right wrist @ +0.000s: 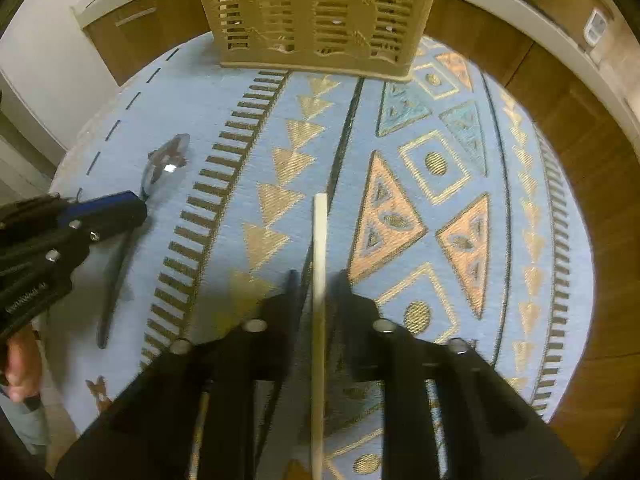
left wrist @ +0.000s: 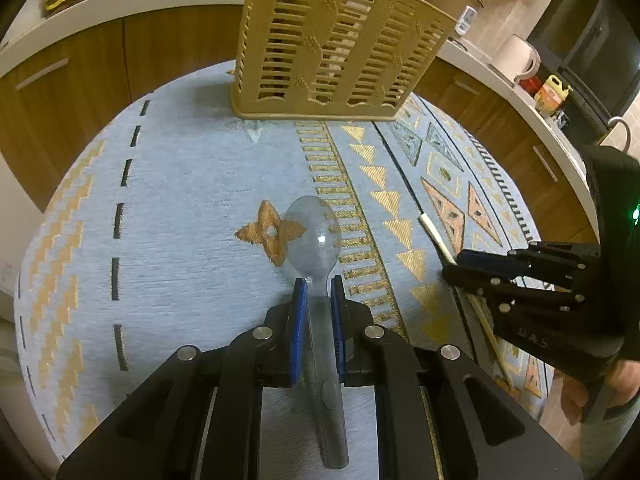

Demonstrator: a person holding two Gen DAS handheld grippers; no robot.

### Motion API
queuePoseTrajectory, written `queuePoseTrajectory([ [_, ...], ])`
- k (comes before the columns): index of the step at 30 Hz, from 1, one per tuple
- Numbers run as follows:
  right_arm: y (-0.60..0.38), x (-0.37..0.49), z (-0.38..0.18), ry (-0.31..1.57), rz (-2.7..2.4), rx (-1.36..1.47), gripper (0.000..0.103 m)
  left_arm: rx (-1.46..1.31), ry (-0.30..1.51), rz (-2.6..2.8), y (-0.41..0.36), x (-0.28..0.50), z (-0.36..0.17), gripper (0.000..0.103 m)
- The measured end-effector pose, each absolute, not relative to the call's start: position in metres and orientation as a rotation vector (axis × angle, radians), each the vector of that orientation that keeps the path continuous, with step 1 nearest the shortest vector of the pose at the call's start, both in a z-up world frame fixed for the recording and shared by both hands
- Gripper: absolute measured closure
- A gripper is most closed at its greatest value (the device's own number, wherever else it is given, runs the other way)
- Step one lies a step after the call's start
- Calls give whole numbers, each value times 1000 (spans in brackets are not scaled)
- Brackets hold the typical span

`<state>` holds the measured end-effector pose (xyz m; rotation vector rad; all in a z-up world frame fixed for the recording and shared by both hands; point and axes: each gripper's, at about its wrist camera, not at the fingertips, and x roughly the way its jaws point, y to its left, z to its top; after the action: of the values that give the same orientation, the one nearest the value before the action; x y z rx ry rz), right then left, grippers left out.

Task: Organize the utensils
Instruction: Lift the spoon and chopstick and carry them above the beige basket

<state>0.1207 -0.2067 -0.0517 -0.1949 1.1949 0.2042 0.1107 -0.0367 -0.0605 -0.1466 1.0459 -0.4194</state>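
A clear plastic spoon lies between the blue pads of my left gripper, bowl forward, just above the blue patterned tablecloth; the jaws are closed on its neck. My right gripper straddles a cream chopstick that points forward, its jaws narrowed around it. A tan slotted utensil caddy stands at the table's far edge; it also shows in the right wrist view. The right gripper appears in the left wrist view, and the left gripper in the right wrist view with the spoon.
The round table's edge drops to wooden cabinets. A white counter behind holds a kettle, jars and a pot. A second stick lies under the right gripper.
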Motion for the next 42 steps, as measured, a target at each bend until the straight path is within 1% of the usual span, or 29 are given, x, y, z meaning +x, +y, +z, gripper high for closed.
queuePoseTrajectory([
  [1, -208, 120, -52, 1201, 221, -168, 99, -151, 1037, -421, -36, 110, -59, 93],
  [5, -217, 117, -45, 1166, 257, -87, 99, -161, 993, -432, -33, 104, -48, 93],
  [18, -237, 95, 16, 930, 352, 19, 99, -189, 827, -460, -31, 89, -4, 93],
  [29, -247, 81, 71, 725, 392, 90, 99, -208, 560, -435, -16, 71, 65, 93],
  [36, -254, 96, 98, 634, 387, 148, 99, -205, 383, -397, -16, 68, 112, 93],
  [42, -251, 113, 117, 555, 389, 172, 99, -212, 270, -370, -16, 79, 142, 93],
])
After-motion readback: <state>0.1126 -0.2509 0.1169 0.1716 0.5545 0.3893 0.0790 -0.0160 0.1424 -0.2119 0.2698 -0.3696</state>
